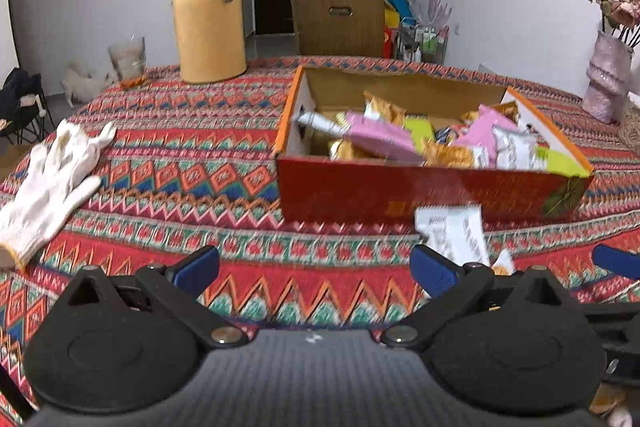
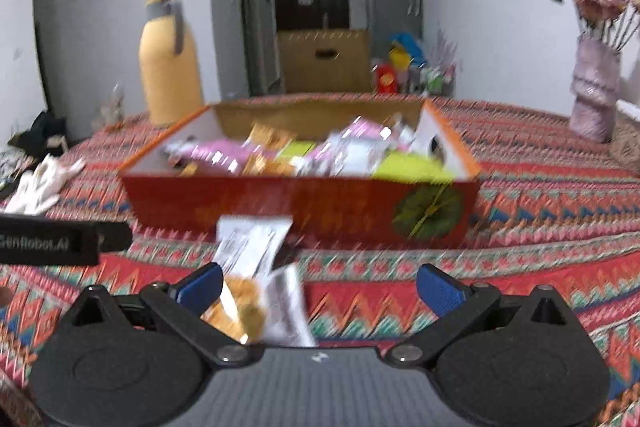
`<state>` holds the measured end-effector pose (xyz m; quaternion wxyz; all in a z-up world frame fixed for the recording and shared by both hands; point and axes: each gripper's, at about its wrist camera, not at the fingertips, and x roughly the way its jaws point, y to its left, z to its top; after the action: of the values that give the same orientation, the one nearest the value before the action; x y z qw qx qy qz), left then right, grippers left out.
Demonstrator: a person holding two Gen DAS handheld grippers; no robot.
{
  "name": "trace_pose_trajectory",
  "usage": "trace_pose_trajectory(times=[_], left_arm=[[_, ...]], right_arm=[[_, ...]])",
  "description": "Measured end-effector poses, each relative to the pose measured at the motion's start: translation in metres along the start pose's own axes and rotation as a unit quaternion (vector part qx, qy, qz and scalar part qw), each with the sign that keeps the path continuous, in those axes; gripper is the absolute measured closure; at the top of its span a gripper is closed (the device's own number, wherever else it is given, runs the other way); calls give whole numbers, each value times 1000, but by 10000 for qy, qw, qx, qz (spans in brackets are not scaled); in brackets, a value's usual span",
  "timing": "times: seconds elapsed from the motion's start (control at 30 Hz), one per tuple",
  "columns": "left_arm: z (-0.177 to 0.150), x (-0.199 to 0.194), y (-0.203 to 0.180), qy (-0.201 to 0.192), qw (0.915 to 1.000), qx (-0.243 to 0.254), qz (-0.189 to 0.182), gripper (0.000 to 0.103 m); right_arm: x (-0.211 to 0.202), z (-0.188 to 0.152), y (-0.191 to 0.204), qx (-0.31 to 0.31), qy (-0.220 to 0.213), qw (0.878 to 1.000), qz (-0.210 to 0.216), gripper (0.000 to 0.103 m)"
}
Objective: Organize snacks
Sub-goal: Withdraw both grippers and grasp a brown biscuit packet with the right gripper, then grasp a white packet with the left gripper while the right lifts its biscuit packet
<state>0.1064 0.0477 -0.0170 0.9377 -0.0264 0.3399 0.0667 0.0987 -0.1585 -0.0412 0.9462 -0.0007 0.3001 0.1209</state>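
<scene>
A red cardboard box stands open on the patterned tablecloth and holds several snack packets, pink, white and green. A white snack packet lies on the cloth just in front of the box; an orange-and-white packet lies below it in the right wrist view. My left gripper is open and empty, left of the white packet. My right gripper is open, its left finger beside the orange packet.
A yellow thermos jug and a glass stand at the table's far left. White work gloves lie at the left edge. A pink vase with dried flowers stands at the far right. A wicker chair is behind the table.
</scene>
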Motion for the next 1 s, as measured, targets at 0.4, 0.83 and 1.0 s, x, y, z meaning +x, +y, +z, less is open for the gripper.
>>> trace_pose_trajectory(times=[0.4, 0.83, 1.0], left_arm=[[-19, 4, 29, 155, 9997, -161, 63, 0], [-22, 8, 30, 216, 9996, -162, -105, 0], [-17, 5, 29, 195, 9994, -267, -130, 0]], right_arm=[[33, -15, 37, -247, 714, 9970, -181, 0], [28, -12, 30, -14, 468, 9988, -120, 43], [18, -13, 29, 30, 322, 9994, -85, 48]])
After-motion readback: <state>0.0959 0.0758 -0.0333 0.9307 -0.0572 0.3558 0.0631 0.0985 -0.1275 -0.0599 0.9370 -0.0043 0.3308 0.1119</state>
